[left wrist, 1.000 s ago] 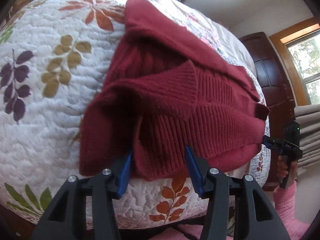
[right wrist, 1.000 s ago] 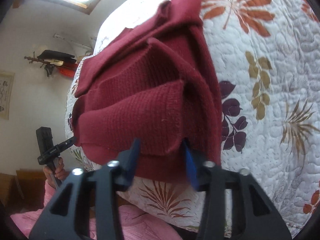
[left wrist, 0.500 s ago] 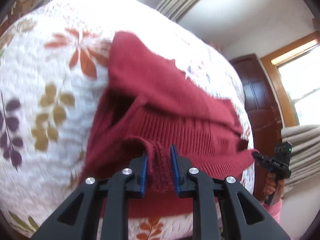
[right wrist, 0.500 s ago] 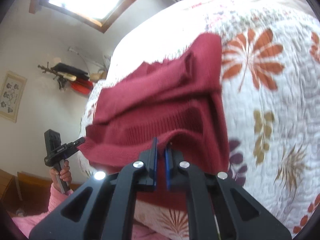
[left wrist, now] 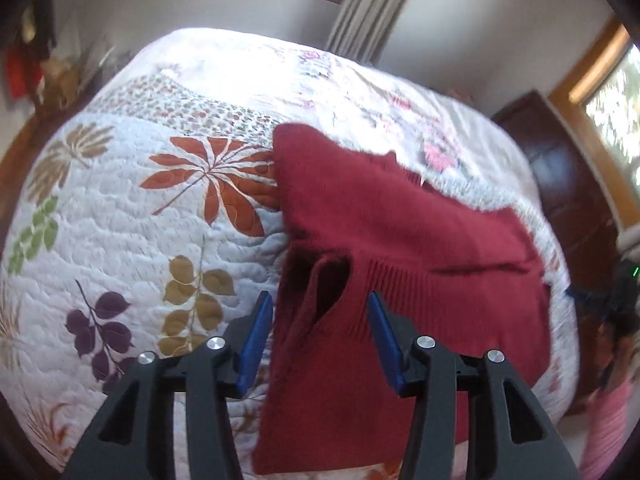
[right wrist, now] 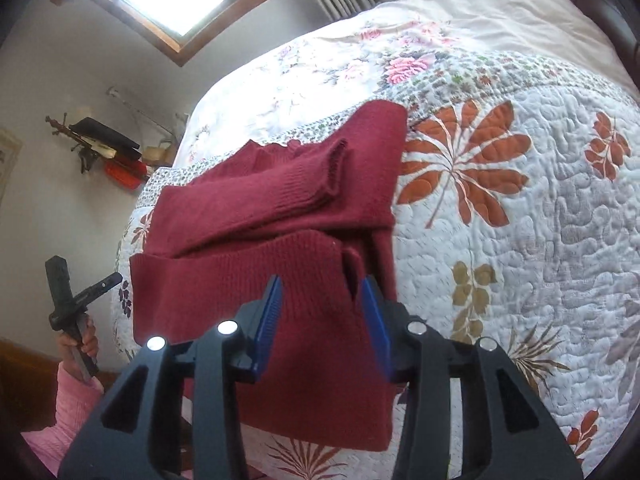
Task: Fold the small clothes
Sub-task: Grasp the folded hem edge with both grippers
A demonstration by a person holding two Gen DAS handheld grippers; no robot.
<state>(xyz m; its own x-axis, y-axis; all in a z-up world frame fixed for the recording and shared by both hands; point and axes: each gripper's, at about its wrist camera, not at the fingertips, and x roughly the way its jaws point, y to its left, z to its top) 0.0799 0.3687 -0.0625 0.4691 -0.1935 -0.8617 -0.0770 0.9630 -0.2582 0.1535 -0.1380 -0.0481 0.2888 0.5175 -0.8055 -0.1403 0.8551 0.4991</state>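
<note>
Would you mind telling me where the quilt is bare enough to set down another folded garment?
The quilt lies bare to the left of the red sweater in the left wrist view, around the orange leaf print and on toward the bed's far end. The near edge is crowded: the sweater lies there, both hand-held grippers open over it.

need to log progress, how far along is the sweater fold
Done: the red sweater lies folded on the quilt, sleeve tucked across, hem doubled up. In hand: nothing; left gripper and right gripper are open. Left: perhaps a final fold.
</note>
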